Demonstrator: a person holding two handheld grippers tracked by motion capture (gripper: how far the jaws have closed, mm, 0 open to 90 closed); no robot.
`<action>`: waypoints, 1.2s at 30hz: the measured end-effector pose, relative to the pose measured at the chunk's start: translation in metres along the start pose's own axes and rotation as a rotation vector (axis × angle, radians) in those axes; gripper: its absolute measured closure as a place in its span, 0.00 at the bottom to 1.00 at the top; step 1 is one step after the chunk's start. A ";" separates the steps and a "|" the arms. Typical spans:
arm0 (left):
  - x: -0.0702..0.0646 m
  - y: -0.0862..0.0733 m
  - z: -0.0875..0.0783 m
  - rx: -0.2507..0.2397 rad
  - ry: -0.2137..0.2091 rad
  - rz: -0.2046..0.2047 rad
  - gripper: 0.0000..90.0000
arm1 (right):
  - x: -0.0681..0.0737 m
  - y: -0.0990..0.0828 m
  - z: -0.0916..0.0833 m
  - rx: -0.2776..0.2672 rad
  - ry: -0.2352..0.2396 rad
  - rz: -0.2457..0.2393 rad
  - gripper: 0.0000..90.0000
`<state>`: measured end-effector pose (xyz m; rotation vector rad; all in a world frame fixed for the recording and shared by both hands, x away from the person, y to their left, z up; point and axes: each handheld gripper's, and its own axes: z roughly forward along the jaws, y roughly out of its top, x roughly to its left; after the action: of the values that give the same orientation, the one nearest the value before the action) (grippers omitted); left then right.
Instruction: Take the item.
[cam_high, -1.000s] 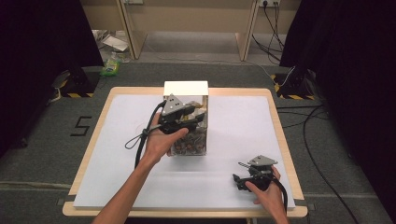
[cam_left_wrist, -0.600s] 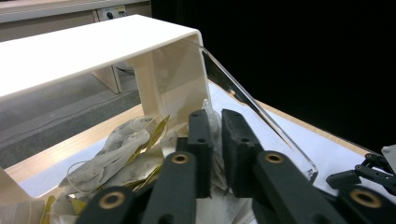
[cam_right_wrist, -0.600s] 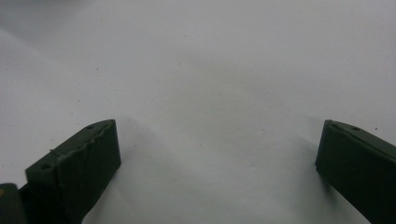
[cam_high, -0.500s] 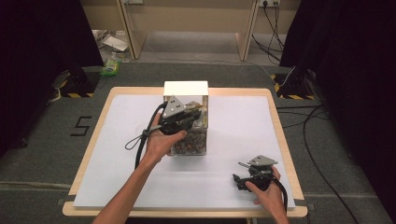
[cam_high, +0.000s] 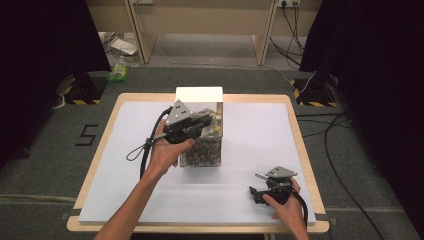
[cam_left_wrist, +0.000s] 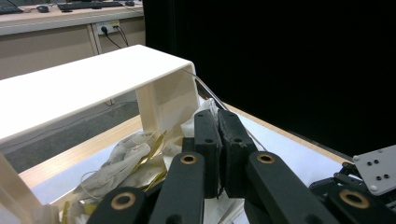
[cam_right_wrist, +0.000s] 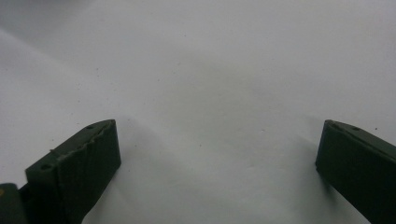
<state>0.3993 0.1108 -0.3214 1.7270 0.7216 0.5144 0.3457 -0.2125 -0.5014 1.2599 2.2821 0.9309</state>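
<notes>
A clear box (cam_high: 200, 155) with a raised white lid (cam_high: 199, 94) stands on the middle of the table. It holds brown pieces low down and crumpled white wrappers (cam_left_wrist: 126, 158) on top. My left gripper (cam_high: 209, 121) reaches into the open top of the box from the left, just under the lid (cam_left_wrist: 93, 88). Its jaws (cam_left_wrist: 217, 116) are shut, pad against pad, right above the wrappers; I see nothing between them. My right gripper (cam_high: 256, 191) rests low at the table's front right, pointing left. Its jaws (cam_right_wrist: 217, 154) stand wide open over bare white tabletop.
The white table sheet (cam_high: 260, 135) has a wooden rim (cam_high: 300, 145). A black cable (cam_high: 145, 150) loops from the left gripper across the table's left half. On the floor beyond lie litter (cam_high: 119, 72) and cables (cam_high: 300, 30).
The left gripper has shifted only slightly at the top of the box. The right hand and its gripper have stayed where they were.
</notes>
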 end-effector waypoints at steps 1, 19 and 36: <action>0.000 0.000 0.000 0.000 0.000 0.000 0.96 | 0.000 0.000 0.000 0.000 0.000 0.000 0.01; 0.012 0.011 -0.030 -0.044 -0.014 -0.020 0.96 | 0.000 0.000 0.000 0.000 0.000 0.000 0.01; 0.037 0.030 -0.076 -0.103 0.021 -0.022 0.96 | 0.000 0.000 0.000 0.000 0.000 0.000 0.01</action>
<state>0.3811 0.1839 -0.2736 1.6185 0.7162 0.5461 0.3457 -0.2124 -0.5014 1.2603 2.2819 0.9302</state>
